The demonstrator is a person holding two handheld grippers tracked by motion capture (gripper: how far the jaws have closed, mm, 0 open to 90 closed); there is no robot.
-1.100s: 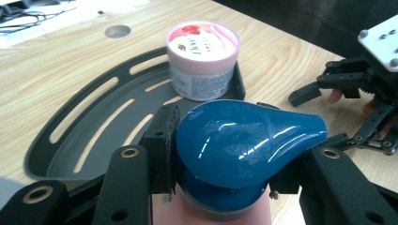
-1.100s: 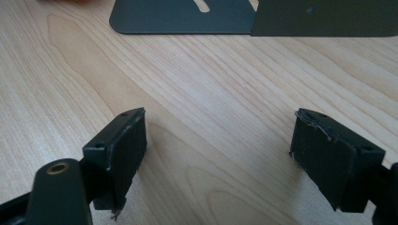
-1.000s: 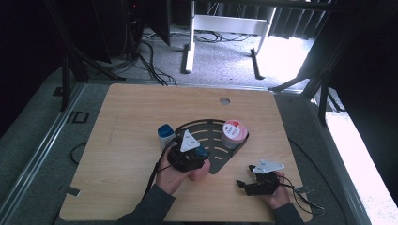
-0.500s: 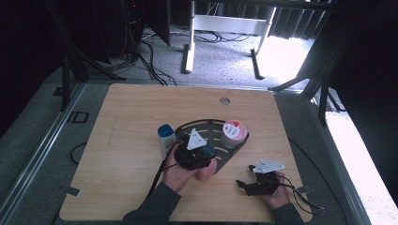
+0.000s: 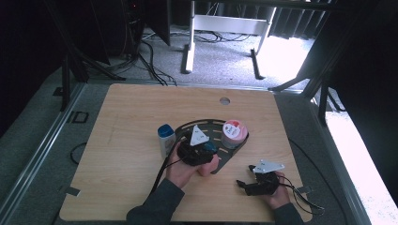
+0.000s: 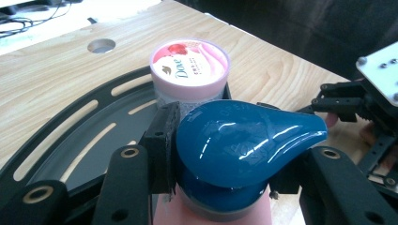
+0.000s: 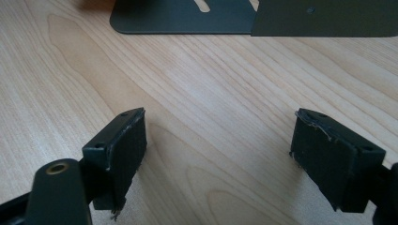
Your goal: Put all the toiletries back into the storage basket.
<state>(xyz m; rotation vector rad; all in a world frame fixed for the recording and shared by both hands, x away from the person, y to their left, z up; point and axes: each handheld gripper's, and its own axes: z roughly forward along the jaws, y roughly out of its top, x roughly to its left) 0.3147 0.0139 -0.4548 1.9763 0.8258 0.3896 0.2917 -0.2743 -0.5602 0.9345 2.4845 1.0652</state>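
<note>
My left gripper [image 5: 205, 148] is shut on a pink bottle [image 5: 207, 169] with a glossy blue teardrop cap [image 6: 244, 136]; both black pads press on the neck just under the cap. It hangs over the near part of a black fan-shaped tray [image 5: 233, 153]. A pink Dove tub [image 5: 233, 132] stands upright on the tray's far right, just beyond the held bottle. My right gripper [image 5: 246, 184] rests low near the table's front right. Its jaws are wide open over bare wood [image 7: 220, 154], with the tray's edge [image 7: 187, 21] ahead of them.
A white bottle with a blue cap [image 5: 165, 138] stands upright on the table just left of the tray. A round hole [image 5: 225, 101] sits in the wooden top near the far edge. Cables trail from both grippers toward the front edge.
The left hand with the held bottle has shifted slightly right, away from the white bottle and over the tray. The right gripper has stayed put.
</note>
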